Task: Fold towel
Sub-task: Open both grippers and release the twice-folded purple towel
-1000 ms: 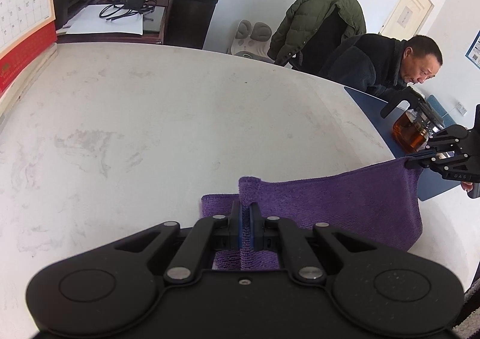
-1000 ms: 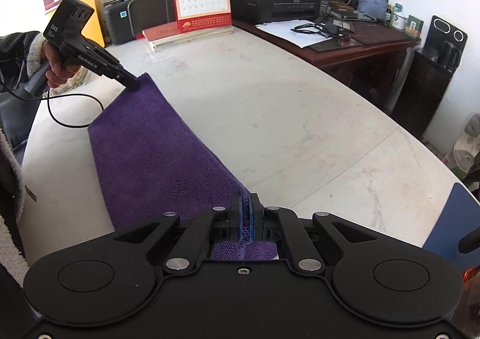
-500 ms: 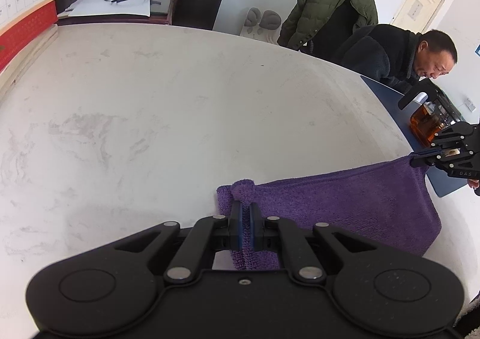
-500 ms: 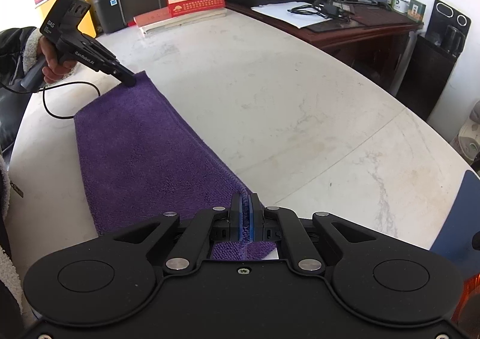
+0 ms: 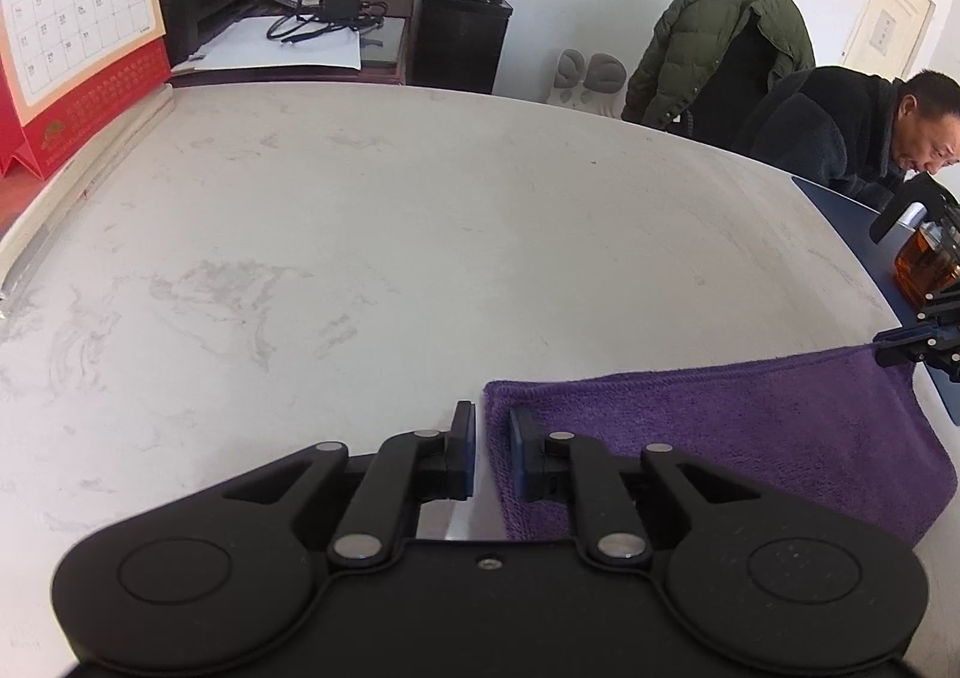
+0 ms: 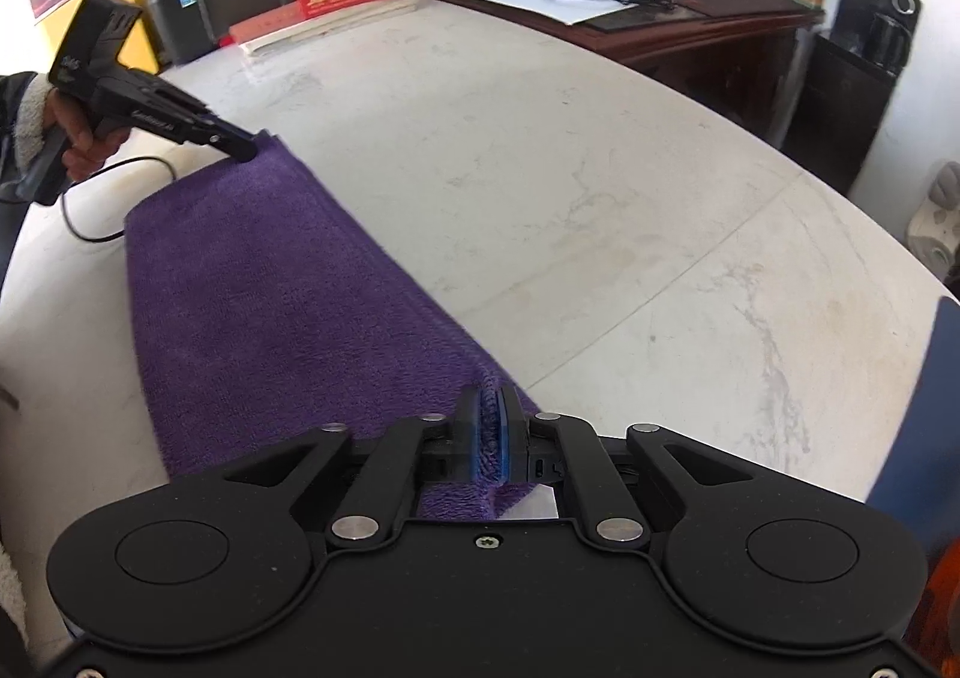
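Two grippers work the purple towel (image 6: 288, 306) lying along the table's (image 6: 570, 198) near edge. Left gripper (image 5: 491, 447): jaws opening, pads clear of the corner between them. Right gripper (image 6: 489, 432): clamped on the other corner. Glass teapot (image 5: 924, 264) at the right edge holds amber liquid.

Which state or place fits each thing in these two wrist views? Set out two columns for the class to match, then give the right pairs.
Column one:
1. left gripper
2. right gripper
3. purple towel
4. red desk calendar

Column two:
A. stands at the far edge of the table
B. jaws opening, towel corner loose between them
C. lies folded flat on the table
D. jaws pinched on a towel corner

Pairs: 1-B, 2-D, 3-C, 4-A
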{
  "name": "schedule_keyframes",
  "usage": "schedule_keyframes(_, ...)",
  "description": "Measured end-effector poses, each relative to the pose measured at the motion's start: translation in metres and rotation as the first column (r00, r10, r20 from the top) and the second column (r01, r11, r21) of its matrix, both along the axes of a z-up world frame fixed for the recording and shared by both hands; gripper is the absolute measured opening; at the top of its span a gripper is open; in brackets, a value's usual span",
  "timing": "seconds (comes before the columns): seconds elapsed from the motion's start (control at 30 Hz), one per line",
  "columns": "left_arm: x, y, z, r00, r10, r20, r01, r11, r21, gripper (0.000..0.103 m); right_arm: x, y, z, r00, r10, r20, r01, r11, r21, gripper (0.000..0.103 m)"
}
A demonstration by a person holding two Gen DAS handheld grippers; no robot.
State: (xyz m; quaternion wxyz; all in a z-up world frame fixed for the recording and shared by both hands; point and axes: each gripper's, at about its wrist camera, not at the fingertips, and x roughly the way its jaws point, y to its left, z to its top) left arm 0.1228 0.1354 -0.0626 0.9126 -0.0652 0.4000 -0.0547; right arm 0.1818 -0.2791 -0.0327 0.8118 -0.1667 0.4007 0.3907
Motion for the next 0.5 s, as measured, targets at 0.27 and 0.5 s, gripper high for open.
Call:
schedule_keyframes(0.27, -0.013, 0.0, 0.032, 0.999, 0.037, 0.029, -0.036, 0.999, -0.032, 0.012, -0.008, -0.015, 0.024, 0.976, -0.213, 0.046, 0.203, 0.965, 0.164, 0.013)
schedule_keyframes(0.5, 0.007, -0.052, 0.009, 0.98, -0.188, -0.071, 0.191, 0.981, 0.035, 0.013, -0.046, 0.061, 0.0, 0.998, 0.067, -0.017, -0.065, 0.991, 0.115, 0.018)
